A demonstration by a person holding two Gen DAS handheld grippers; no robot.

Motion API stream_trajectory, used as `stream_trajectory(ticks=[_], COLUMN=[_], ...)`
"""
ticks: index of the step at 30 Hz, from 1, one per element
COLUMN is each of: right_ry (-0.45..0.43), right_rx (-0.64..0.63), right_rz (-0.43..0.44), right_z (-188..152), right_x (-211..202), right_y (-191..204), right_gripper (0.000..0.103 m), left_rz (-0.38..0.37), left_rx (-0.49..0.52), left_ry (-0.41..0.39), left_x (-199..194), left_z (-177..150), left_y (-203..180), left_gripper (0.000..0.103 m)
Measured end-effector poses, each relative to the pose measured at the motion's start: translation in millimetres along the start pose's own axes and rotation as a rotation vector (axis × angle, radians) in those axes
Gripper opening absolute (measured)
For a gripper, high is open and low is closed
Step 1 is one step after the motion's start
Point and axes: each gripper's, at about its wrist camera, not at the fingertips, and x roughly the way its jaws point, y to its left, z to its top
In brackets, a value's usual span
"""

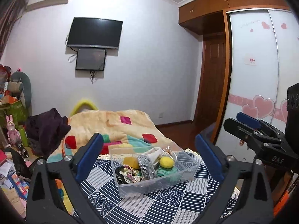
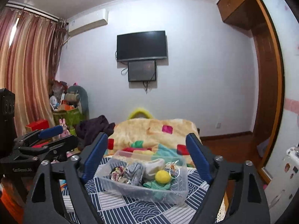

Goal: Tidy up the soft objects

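Observation:
A clear plastic bin [image 1: 188, 174] [image 2: 179, 192] stands on a blue-and-white patterned cloth [image 1: 149, 203] [image 2: 134, 209]. It holds soft things: a yellow ball [image 1: 166, 162] [image 2: 163, 176], green cloth [image 1: 166, 171] [image 2: 157, 185], a white pouch [image 1: 154, 154] [image 2: 154, 167], a grey patterned piece [image 1: 146, 168] [image 2: 135, 173] and a floral scrunchie [image 1: 130, 173] [image 2: 117, 172]. My left gripper [image 1: 149, 155] is open and empty, held back from the bin. My right gripper [image 2: 147, 155] is open and empty too, also short of the bin. Each gripper shows at the edge of the other's view.
A cream blanket with coloured squares [image 1: 112, 125] [image 2: 155, 130] covers the bed behind. A dark purple garment [image 1: 46, 128] [image 2: 95, 127] lies at its left. Cluttered bags and toys [image 1: 13, 108] [image 2: 65, 102] stand at the left wall. A wardrobe [image 1: 257, 74] is on the right.

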Motion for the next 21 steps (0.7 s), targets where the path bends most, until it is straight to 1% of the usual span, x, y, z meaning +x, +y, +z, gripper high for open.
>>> stream_trajectory(ticks=[1,5,6,21], right_ry=[-0.006,-0.024,-0.031,-0.027], right_rx=[0.0,0.009,0.01,0.029], right_rz=[-0.003,-0.015,-0.021,-0.029], right_z=[0.1,-0.9,-1.6,-7.0], right_x=[-1.4,-5.0,-7.1,-15.5], right_y=[0.2,-0.4,-0.8,-6.0], right_gripper=[0.086,0.102,0.103,0.103], left_rz=[0.006,0.034,0.039,0.05], left_rx=[0.001,0.017,0.019,0.022], left_ry=[-0.006,-0.016,-0.018,-0.011], left_x=[-2.5,-7.7,-7.8,-8.3], left_z=[0.1,-0.1,-0.6,-5.2], left_y=[-0.6,-1.4,-1.4,-1.5], left_gripper=[0.102,0.103,0.103,0.103])
